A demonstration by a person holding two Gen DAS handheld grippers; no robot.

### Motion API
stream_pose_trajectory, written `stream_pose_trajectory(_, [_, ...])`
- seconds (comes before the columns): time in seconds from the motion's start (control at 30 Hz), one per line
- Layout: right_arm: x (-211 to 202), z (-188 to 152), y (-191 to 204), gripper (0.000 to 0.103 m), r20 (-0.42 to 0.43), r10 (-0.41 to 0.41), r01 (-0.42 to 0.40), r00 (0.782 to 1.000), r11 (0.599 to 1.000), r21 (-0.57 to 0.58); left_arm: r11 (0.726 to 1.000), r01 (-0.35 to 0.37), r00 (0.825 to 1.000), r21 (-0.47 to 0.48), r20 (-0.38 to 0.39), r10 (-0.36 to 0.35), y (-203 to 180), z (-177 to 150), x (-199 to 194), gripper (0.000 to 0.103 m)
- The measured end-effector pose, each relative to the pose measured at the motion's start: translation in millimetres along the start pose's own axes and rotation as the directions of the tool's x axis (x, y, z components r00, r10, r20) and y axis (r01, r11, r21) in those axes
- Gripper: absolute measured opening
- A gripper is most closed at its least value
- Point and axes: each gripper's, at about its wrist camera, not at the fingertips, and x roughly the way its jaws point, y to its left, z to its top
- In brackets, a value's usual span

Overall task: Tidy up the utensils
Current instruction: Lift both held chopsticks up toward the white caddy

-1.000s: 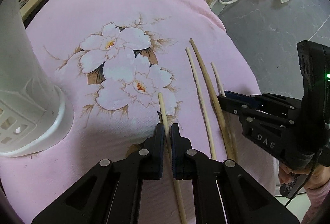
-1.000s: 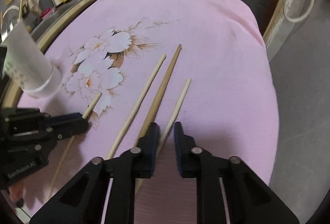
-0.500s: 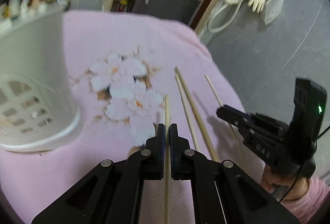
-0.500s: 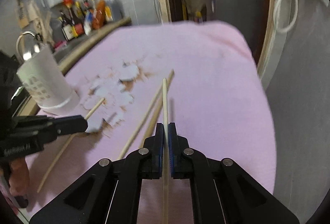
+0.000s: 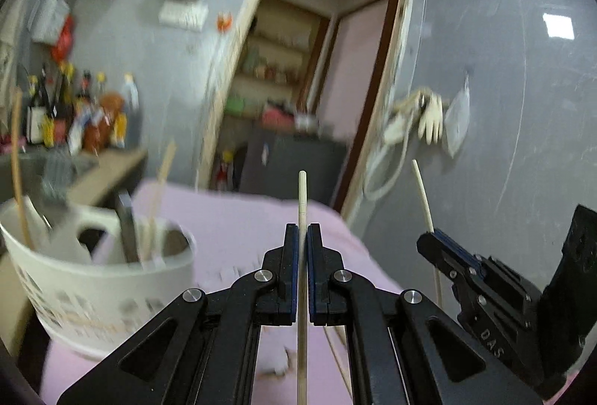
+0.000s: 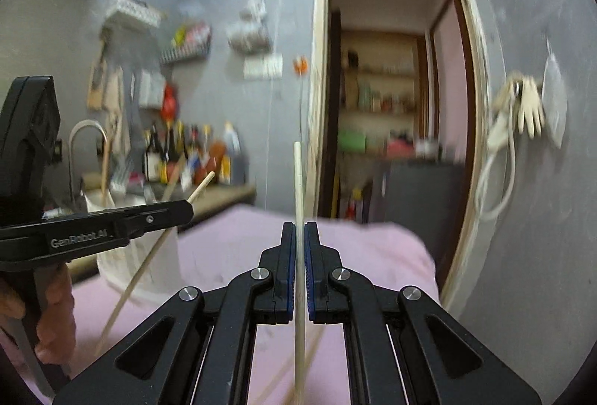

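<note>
Over my bench's pink cloth (image 5: 238, 218), with the white perforated plastic utensil holder (image 5: 112, 289) at left, my left gripper (image 5: 302, 237) pinches one pale wooden chopstick (image 5: 302, 196) upright and my right gripper (image 6: 297, 237) pinches another pale wooden chopstick (image 6: 297, 181) likewise.

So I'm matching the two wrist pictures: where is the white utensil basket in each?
Left wrist: white utensil basket at lower left, holding utensils.
Right wrist: the basket at left, partly behind the left gripper.
Shared landmark: the gloves hanging on the wall.
</note>
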Motion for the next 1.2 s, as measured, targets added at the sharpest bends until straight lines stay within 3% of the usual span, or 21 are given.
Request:
stream_pose_trajectory(0.17, [3, 26, 20, 0.003, 0.158, 0.048, -0.052, 0.986, 0.998, 0.02, 0.999, -0.037, 0.99, 0.007, 0.134, 0.036, 13, 26, -23, 0.002])
stream_pose_trajectory(0.43, [33, 58, 45, 0.003, 0.292, 0.157, -0.197, 0.943, 0.974, 0.112, 0.994, -0.102, 0.95, -0.026, 0.294, 0.105, 60, 75, -52, 0.002])
stream_pose_trajectory(0.6, [59, 72, 59, 0.003, 0.355, 0.253, -0.335, 0.9, 0.922, 0.193, 0.988, -0.134, 0.928, -0.083, 0.338, 0.154, 101, 100, -62, 0.002])
stream_pose_trajectory(0.73, [78, 72, 67, 0.003, 0.39, 0.299, -0.408, 0.871, 0.882, 0.235, 0.972, -0.178, 0.9, -0.152, 0.374, 0.223, 137, 105, -68, 0.002])
stream_pose_trajectory(0.97, [100, 59, 69, 0.003, 0.389, 0.276, -0.408, 0.879, 0.858, 0.312, 0.928, -0.231, 0.84, -0.292, 0.421, 0.342, 191, 90, -81, 0.002])
stream_pose_trajectory(1.2, [115, 46, 78, 0.003, 0.37, 0.249, -0.367, 0.895, 0.883, 0.292, 0.898, -0.267, 0.809, -0.349, 0.425, 0.405, 209, 78, -75, 0.002])
